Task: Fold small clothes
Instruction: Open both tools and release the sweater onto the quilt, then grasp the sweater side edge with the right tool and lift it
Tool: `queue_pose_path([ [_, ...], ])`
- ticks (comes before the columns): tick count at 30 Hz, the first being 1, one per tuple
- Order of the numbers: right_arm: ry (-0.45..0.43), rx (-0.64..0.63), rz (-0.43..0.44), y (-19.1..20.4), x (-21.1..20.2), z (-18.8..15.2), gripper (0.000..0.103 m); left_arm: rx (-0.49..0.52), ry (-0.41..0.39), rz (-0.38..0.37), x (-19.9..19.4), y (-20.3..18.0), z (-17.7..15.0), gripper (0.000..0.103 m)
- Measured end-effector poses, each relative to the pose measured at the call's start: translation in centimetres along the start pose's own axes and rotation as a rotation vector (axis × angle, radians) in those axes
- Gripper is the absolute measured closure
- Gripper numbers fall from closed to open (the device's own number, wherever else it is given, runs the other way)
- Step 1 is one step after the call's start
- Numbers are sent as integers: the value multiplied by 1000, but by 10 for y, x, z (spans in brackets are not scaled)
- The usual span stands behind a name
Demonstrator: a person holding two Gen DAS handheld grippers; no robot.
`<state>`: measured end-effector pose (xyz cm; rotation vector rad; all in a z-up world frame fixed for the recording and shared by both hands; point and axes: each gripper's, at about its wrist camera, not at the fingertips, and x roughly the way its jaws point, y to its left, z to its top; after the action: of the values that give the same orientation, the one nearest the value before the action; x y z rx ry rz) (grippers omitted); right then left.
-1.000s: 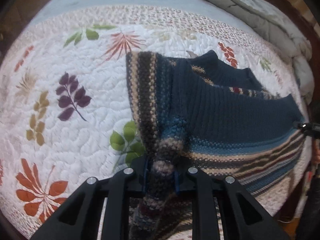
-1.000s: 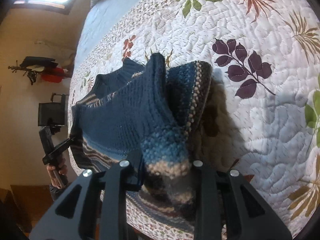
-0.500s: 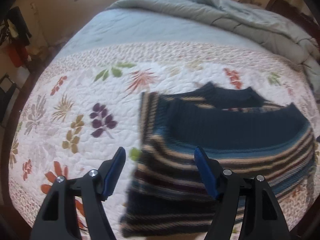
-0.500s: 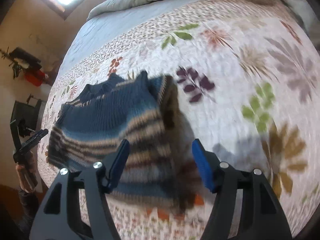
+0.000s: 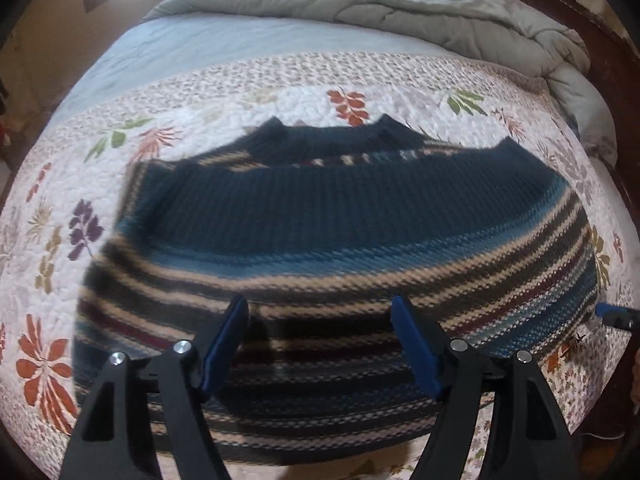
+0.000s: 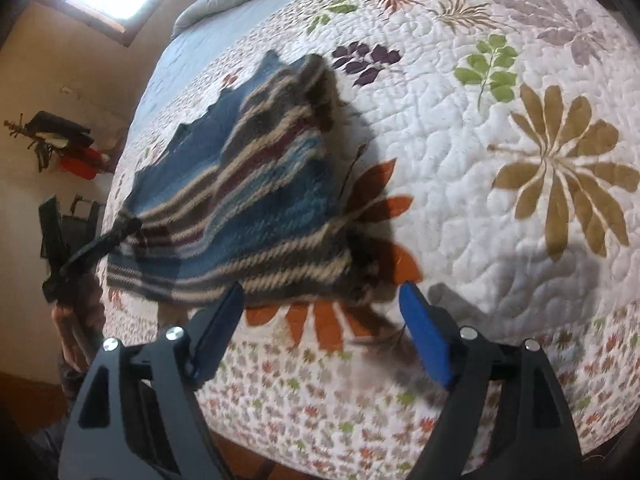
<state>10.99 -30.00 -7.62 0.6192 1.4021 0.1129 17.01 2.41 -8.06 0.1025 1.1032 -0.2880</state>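
Observation:
A small knitted sweater [image 5: 320, 248], dark blue at the top with tan, maroon and blue stripes below, lies folded flat on the floral quilt [image 5: 192, 120]. My left gripper [image 5: 320, 336] is open and empty, held above the sweater's striped lower half. In the right wrist view the sweater [image 6: 248, 200] lies left of centre. My right gripper [image 6: 320, 324] is open and empty, just off the sweater's near corner, over the quilt [image 6: 500, 200]. The left gripper [image 6: 100, 248] also shows at the sweater's far left edge. A blue tip of the right gripper [image 5: 612, 314] shows at the right edge.
A rumpled grey duvet [image 5: 420, 12] lies across the back of the bed. A dark wooden bed frame [image 5: 560, 8] runs along the right. The quilt's near edge [image 6: 360, 420] drops to the floor. A wall rack with red items [image 6: 64, 144] stands at the left.
Both grippers held bunched sweater edges a second ago, then opened and let go. The sweater now lies flat, and both grippers have pulled back from it.

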Motion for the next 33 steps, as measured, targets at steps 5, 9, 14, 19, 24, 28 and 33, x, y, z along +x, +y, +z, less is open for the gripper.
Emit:
queue_pose_path([
  [5,43,59,77,-18,22,21,17,-14,-21,18,4,-7,-2,23],
  [9,102,87,106,-20,50,16,23,-12,-16,20,9,-7,-2,22],
  [14,146,87,131,-13,53,10,79,7,-19,24,12,-9,-4,20],
  [19,142,79,184,-2,30,4,83,10,-22,25,11,-9,-4,20],
  [24,120,87,203,2,1,2,86,16,-20,27,12,-10,-4,19],
  [28,201,149,117,-20,30,-3,86,24,-11,46,20,-10,-6,18],
  [33,239,213,150,-38,56,-11,85,83,-13,96,28,-19,-12,16],
])
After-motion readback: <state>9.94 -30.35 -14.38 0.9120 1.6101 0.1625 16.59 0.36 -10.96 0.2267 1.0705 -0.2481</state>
